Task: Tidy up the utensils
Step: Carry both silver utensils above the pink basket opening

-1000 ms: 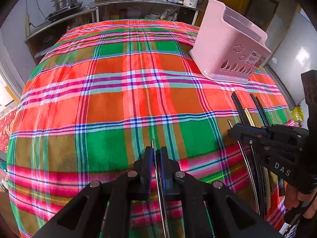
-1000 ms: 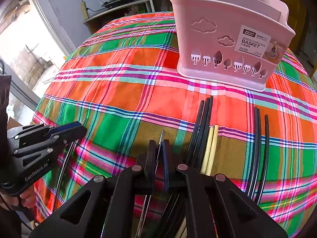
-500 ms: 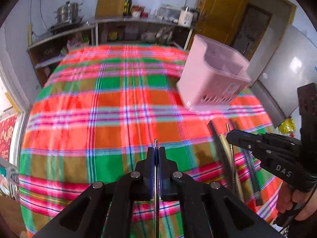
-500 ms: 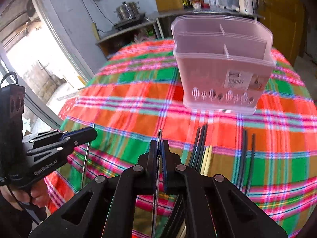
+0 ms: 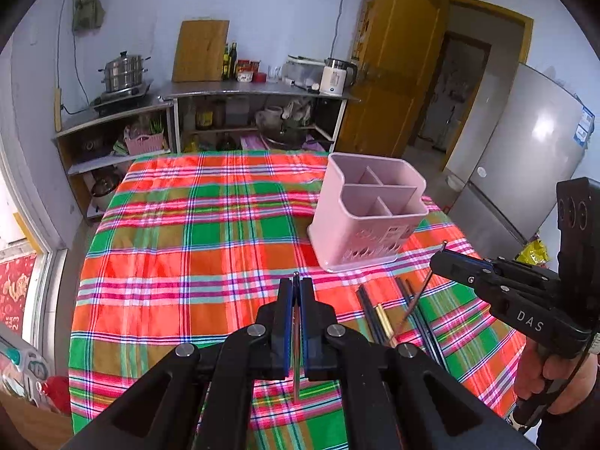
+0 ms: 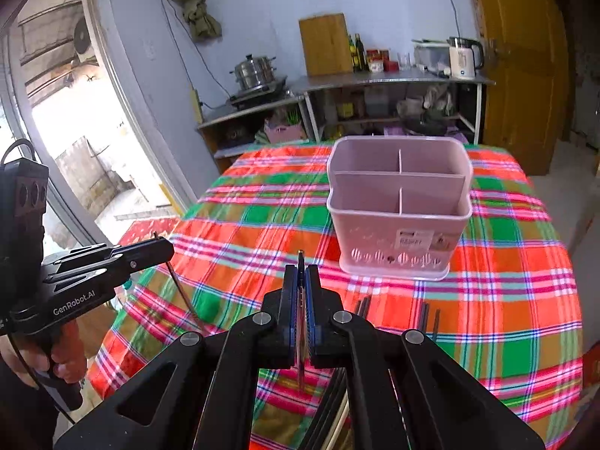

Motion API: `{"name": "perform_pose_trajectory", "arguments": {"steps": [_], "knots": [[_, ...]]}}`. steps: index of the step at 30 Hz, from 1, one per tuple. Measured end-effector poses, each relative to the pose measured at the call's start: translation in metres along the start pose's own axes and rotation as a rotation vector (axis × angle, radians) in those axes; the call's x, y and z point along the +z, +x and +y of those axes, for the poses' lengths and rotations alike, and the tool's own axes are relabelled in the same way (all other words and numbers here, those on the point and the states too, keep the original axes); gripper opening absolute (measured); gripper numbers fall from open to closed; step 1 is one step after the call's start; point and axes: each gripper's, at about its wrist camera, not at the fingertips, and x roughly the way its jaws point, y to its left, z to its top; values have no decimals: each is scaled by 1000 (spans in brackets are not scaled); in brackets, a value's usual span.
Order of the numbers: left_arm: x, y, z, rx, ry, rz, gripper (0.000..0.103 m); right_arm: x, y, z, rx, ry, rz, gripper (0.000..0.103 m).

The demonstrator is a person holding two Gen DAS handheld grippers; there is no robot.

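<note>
L gripper (image 5: 296, 288) jaws clamped on a metal chopstick (image 5: 296, 375); R gripper (image 6: 300, 273) clamped on another (image 6: 300, 367), both above desk (image 5: 168, 262). Pink basket (image 6: 399, 202) far right; more chopsticks (image 5: 378, 318) near it.

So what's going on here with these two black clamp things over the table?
A person holds a gripper in each hand. The left gripper and the right gripper are each shut on a thin metal chopstick, held above the plaid tablecloth. The pink basket stands empty; more chopsticks lie on the cloth.
</note>
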Motion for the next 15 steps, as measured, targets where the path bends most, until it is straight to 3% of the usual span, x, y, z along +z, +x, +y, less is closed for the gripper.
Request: {"name": "perform_pose_trajectory", "arguments": {"steps": [15], "knots": [[17, -9, -20, -34, -5, -22, 3, 6, -31, -9, -5, -6, -61, 4]]}}
